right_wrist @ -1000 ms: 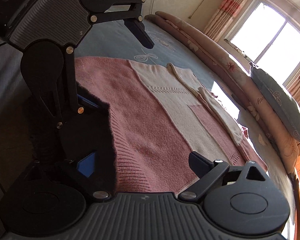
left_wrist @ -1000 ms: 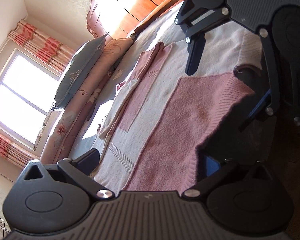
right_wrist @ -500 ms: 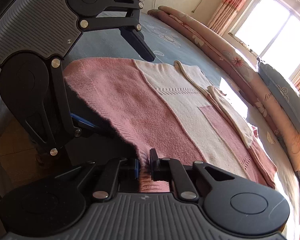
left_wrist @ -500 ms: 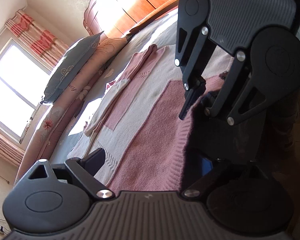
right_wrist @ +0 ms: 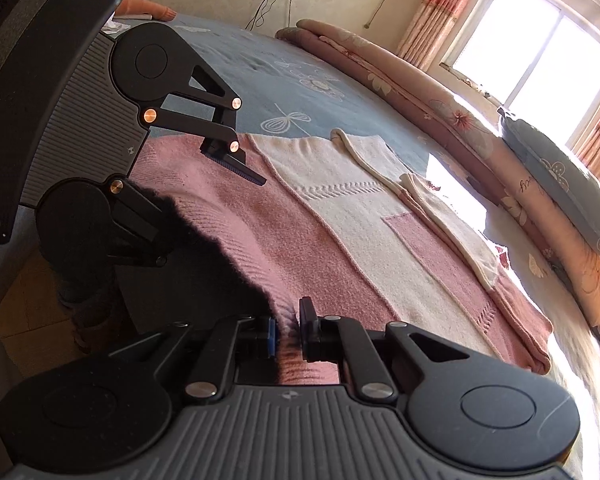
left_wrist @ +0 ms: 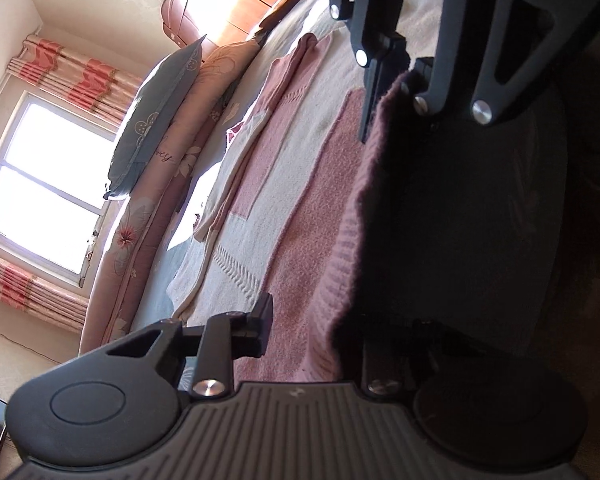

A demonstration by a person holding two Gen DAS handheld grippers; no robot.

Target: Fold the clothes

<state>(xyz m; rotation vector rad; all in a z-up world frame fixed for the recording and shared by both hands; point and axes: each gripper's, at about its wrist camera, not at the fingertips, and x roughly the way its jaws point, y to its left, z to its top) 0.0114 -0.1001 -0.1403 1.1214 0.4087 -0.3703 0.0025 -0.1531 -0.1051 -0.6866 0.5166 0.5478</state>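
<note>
On my left wrist camera the bright window with its pink striped curtains fills the far left, then a blue pillow leaning on a rolled floral quilt along the bed's far edge. Right of those, the pink and cream knit sweater lies spread flat on the blue floral bedsheet. My left gripper straddles the sweater's ribbed hem at the near edge; one finger presses the pink knit from above, the other is lost in shadow, so I cannot tell whether it has clamped. Further right in that view, my right gripper has the hem pinched between nearly closed fingers. On the right wrist camera, the left gripper sits at the left over the hem's corner, its jaws still apart there, and at bottom centre the right gripper's blue pads squeeze the ribbed edge tight.
</note>
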